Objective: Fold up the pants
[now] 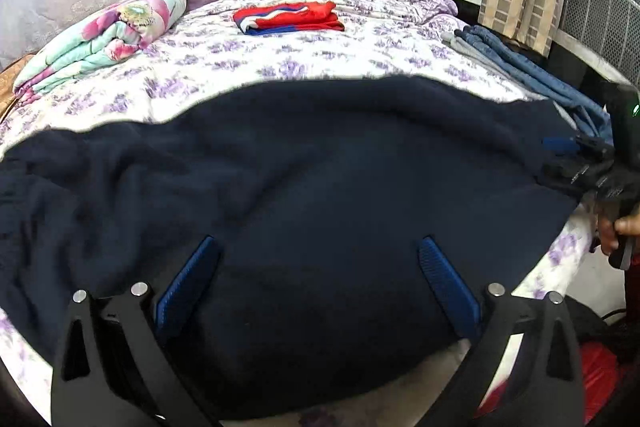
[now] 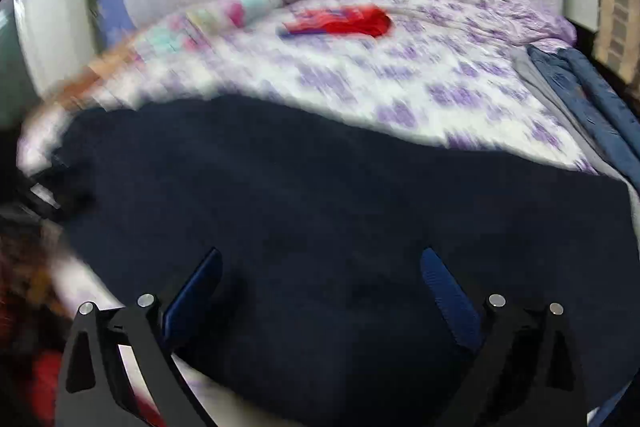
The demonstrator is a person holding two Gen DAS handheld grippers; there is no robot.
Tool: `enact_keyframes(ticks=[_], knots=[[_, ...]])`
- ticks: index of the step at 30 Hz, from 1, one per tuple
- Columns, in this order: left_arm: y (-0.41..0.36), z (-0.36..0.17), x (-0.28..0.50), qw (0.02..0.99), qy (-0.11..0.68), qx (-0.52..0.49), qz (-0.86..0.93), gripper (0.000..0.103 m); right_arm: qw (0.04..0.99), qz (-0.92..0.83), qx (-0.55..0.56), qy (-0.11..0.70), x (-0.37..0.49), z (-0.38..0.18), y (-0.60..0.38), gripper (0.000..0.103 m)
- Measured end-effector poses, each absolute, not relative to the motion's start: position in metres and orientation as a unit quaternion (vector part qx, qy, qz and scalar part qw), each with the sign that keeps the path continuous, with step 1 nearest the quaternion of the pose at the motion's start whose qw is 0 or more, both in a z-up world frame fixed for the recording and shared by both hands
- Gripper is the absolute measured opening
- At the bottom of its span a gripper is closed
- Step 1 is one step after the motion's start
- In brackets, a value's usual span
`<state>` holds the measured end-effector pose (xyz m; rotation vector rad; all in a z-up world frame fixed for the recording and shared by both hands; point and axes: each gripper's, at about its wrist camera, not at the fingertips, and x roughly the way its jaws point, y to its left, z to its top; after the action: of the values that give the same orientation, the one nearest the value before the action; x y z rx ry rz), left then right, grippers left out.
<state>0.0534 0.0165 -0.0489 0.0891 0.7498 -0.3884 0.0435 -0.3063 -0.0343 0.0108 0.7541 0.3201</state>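
Both hand-held grippers hover with fingers spread wide and nothing between them: the left hand-held gripper [image 1: 316,283] over the near part of the dark navy pants [image 1: 280,195], the right hand-held gripper [image 2: 320,295] likewise above the pants [image 2: 340,219]. That garment lies spread across the near edge of the bed [image 1: 320,67], on a purple-flowered sheet. Farther back rest a folded red, white and blue garment [image 1: 290,18], a rolled floral blanket [image 1: 104,35], and blue jeans [image 1: 536,71] along the right edge. The right wrist view is motion-blurred.
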Motion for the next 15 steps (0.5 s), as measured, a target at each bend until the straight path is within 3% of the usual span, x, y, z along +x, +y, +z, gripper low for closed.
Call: enact_keyframes(ticks=[4,8,12,15], knots=[[0.014,-0.007,0.065,0.946,0.279,0.049,-0.157,0.098,0.927,0.223,0.05,0.298,0.065,0.027,-0.299,0.099],[0.008,-0.011,0.104,0.939,0.31,0.028,-0.147,0.098,0.946,0.189,-0.014,0.264,0.127,0.057,-0.259,0.091],[0.001,-0.058,0.132,0.901,0.402,0.015,-0.163,0.098,0.932,0.176,-0.058,0.312,0.192,0.037,-0.224,0.085],[0.018,-0.055,0.128,0.902,0.389,-0.038,-0.183,0.098,0.9,0.211,-0.029,0.38,0.225,0.007,-0.213,0.079]])
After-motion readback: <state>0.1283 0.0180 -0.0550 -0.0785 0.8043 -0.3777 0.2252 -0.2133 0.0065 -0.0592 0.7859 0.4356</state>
